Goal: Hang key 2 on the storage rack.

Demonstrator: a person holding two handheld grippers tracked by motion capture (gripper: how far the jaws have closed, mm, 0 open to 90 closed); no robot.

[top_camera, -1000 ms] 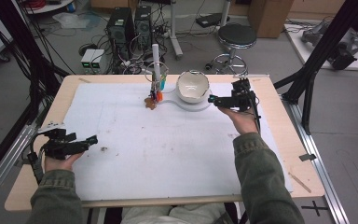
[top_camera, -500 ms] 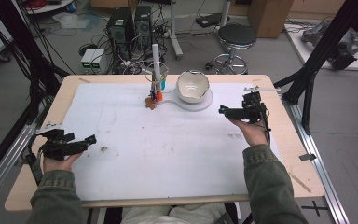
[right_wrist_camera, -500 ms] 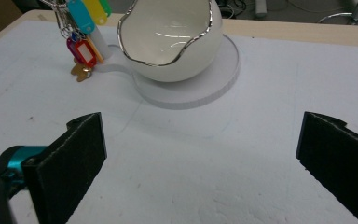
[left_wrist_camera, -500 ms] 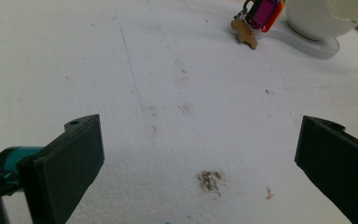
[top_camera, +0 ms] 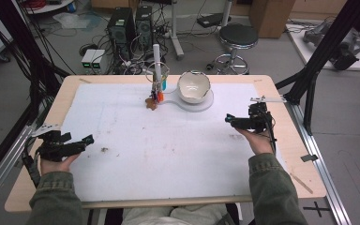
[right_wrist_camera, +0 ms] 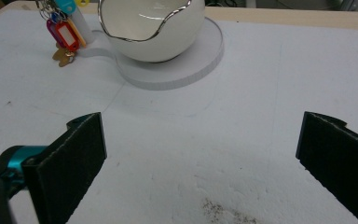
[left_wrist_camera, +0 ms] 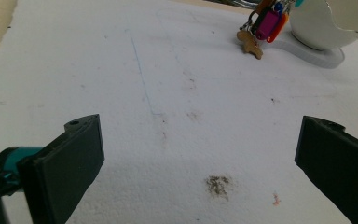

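High view: you are holding the left tongs (top_camera: 77, 143) near the left edge of the counter (top_camera: 281, 89), over the white sheet (top_camera: 168, 154), and the right tongs (top_camera: 232, 120) near the right edge, both hands well apart. A white bowl (top_camera: 193, 86) with a wavy rim is sitting on a round white base (top_camera: 206, 104) at the far middle of the sheet; just to its left a white post (top_camera: 156, 58) is standing with a bunch of coloured key tags (top_camera: 158, 93) hanging at its foot. A dark stool (top_camera: 236, 35) and computer towers (top_camera: 131, 23) are standing on the floor beyond. Left gripper view: your left tongs (left_wrist_camera: 200, 154) are standing wide open, gripping nothing, above a brown smudge (left_wrist_camera: 218, 184) on the sheet; the key tags (left_wrist_camera: 265, 23) and the bowl (left_wrist_camera: 326, 23) are lying far ahead at upper right. Right gripper view: your right tongs (right_wrist_camera: 203, 149) are likewise spread wide and empty, pointing at the bowl (right_wrist_camera: 154, 28) on its base (right_wrist_camera: 186, 65), with the key tags (right_wrist_camera: 63, 30) to its left and a faint speckled stain (right_wrist_camera: 223, 210) showing between the jaws.
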